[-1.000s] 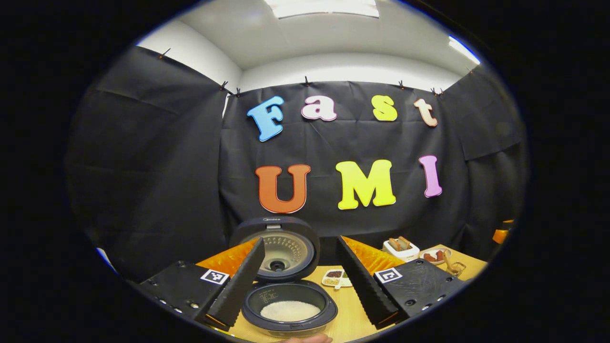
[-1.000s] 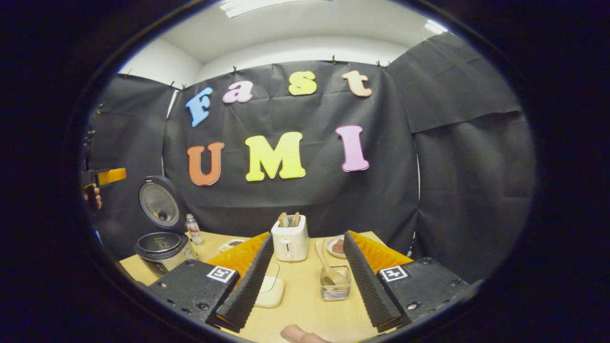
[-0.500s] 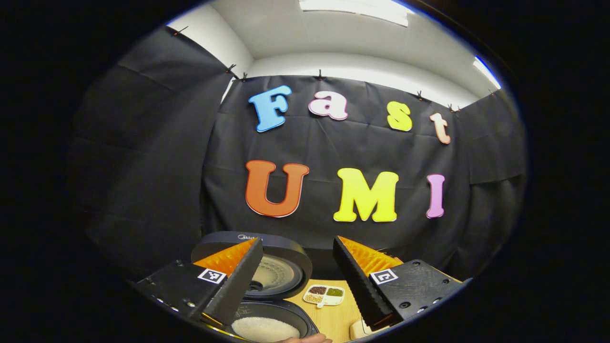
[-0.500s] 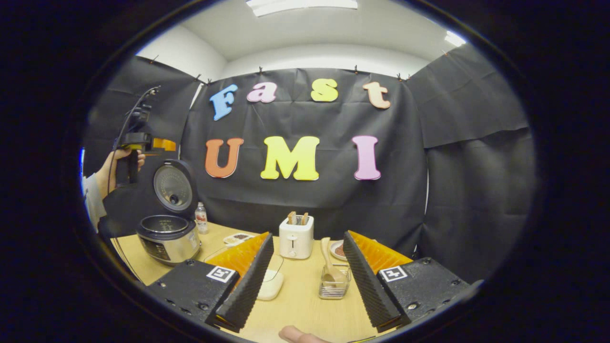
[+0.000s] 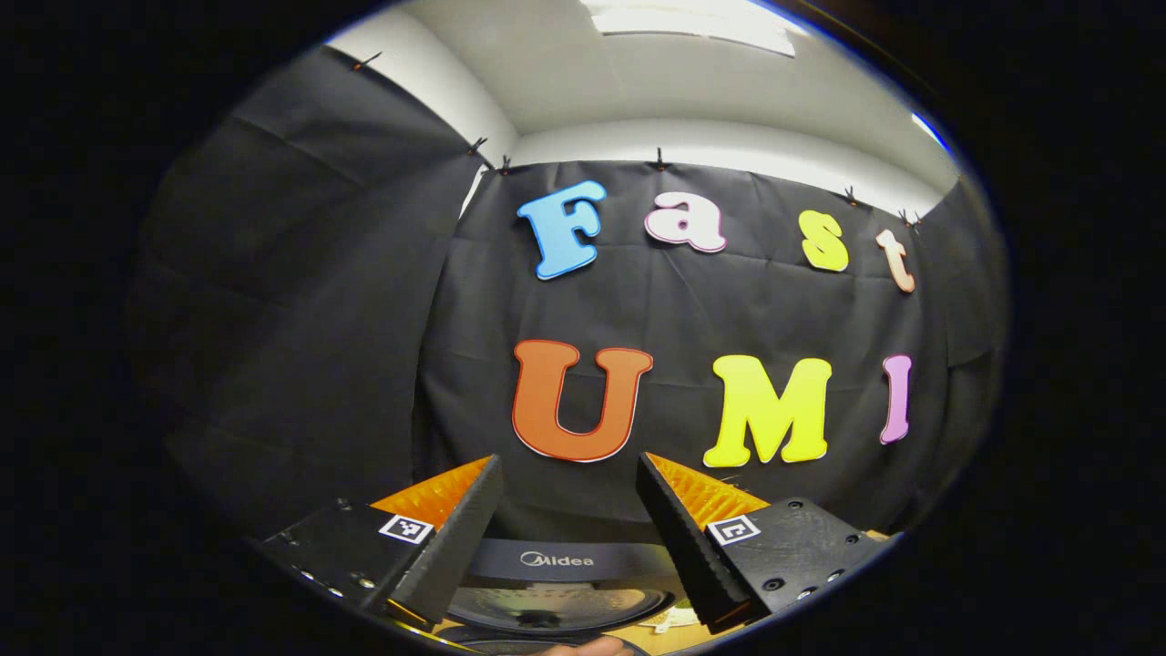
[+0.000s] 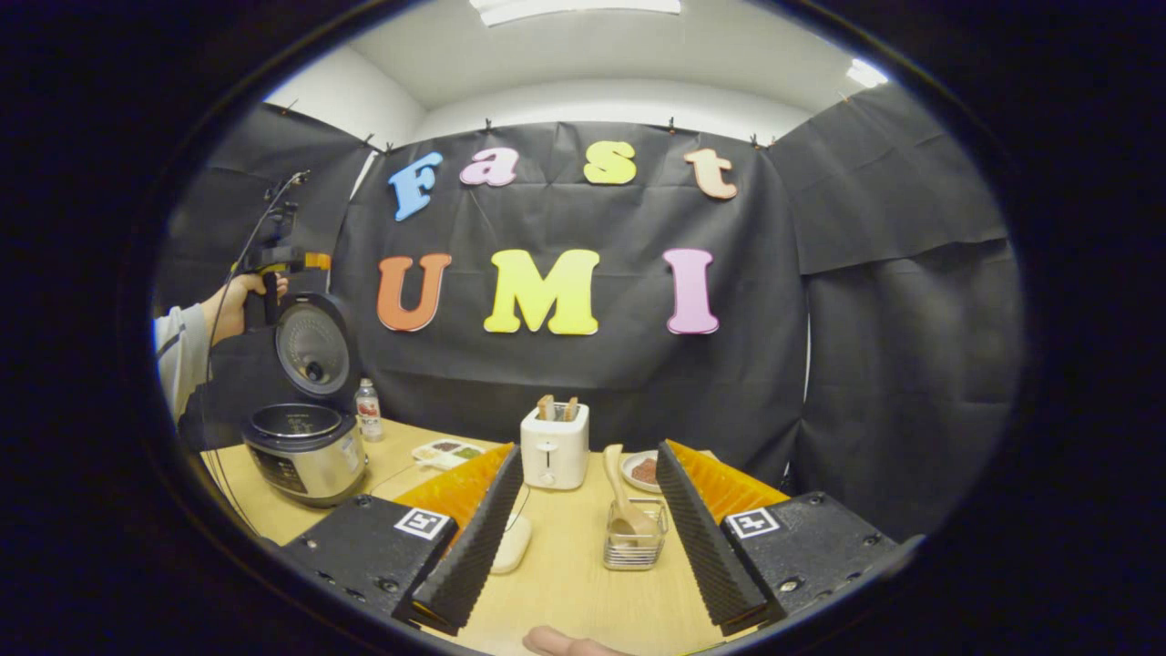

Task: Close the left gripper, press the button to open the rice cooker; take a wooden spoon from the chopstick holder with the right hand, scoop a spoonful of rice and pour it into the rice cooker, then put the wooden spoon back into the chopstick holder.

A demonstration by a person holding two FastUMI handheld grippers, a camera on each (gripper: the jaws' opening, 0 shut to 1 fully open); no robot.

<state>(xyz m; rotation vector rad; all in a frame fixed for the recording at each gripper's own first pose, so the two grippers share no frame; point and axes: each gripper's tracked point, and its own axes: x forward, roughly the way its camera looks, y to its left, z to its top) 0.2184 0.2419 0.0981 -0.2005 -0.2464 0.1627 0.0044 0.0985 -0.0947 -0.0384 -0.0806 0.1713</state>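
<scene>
My right gripper point(image 6: 578, 528) hung spread and empty; the wooden spoon point(image 6: 622, 497) stood upright in the chopstick holder point(image 6: 633, 547), dead ahead between its fingers.

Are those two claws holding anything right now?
No. The right claw and left claw are both open and empty; the spoon sits in its holder.

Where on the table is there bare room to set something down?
Bare table lies between the right gripper fingers, in front of the toaster and left of the spoon holder. Crowded at the back: cooker, bottle, tray, plate.
</scene>
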